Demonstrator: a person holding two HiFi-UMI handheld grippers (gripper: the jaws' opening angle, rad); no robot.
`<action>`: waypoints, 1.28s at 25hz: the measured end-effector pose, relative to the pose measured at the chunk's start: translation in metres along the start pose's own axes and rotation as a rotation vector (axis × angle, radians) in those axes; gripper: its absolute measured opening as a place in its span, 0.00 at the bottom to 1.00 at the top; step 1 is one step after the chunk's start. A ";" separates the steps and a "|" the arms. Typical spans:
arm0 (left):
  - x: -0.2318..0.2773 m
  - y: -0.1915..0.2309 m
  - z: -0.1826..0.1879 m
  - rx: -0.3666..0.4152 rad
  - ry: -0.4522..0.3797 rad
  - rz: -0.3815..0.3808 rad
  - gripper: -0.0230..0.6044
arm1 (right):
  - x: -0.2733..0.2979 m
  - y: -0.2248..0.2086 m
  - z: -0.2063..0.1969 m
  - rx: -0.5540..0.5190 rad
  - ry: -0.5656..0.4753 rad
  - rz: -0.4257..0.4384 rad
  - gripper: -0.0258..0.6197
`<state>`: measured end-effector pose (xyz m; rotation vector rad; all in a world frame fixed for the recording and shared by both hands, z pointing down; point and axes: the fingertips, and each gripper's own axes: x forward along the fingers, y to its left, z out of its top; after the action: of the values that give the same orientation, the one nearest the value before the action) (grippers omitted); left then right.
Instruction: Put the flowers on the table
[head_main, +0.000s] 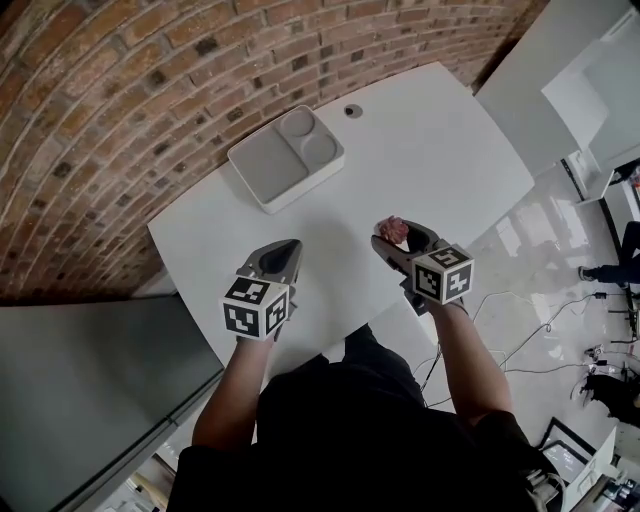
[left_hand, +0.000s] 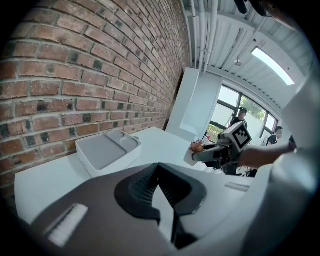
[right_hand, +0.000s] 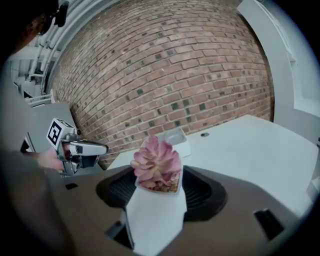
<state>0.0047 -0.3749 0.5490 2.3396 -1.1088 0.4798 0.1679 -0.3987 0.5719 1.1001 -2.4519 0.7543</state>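
A pink succulent (right_hand: 156, 162) in a small white pot (right_hand: 155, 215) is clamped between the jaws of my right gripper (right_hand: 157, 190). In the head view this flower (head_main: 392, 229) is held just above the white table (head_main: 430, 160), near its front right edge, by the right gripper (head_main: 398, 238). My left gripper (head_main: 287, 250) hovers over the table's front left part, its jaws shut together and empty. In the left gripper view the fingertips (left_hand: 159, 167) meet, and the flower (left_hand: 197, 146) shows off to the right.
A white compartment tray (head_main: 285, 157) lies at the back of the table by the brick wall (head_main: 120, 90). A small round grommet (head_main: 352, 110) sits behind it. A grey cabinet (head_main: 80, 390) stands left; cables lie on the shiny floor (head_main: 540, 330) at right.
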 end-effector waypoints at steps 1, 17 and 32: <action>0.002 0.000 0.000 -0.002 0.002 0.000 0.05 | 0.005 -0.004 -0.004 -0.004 0.018 -0.002 0.46; 0.003 0.006 -0.009 -0.053 0.027 0.038 0.05 | 0.069 -0.029 -0.086 0.008 0.276 0.001 0.46; -0.009 0.012 -0.026 -0.079 0.048 0.053 0.05 | 0.090 -0.031 -0.126 -0.012 0.354 -0.052 0.46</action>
<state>-0.0131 -0.3609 0.5694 2.2242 -1.1488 0.4992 0.1467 -0.3930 0.7281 0.9316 -2.1208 0.8374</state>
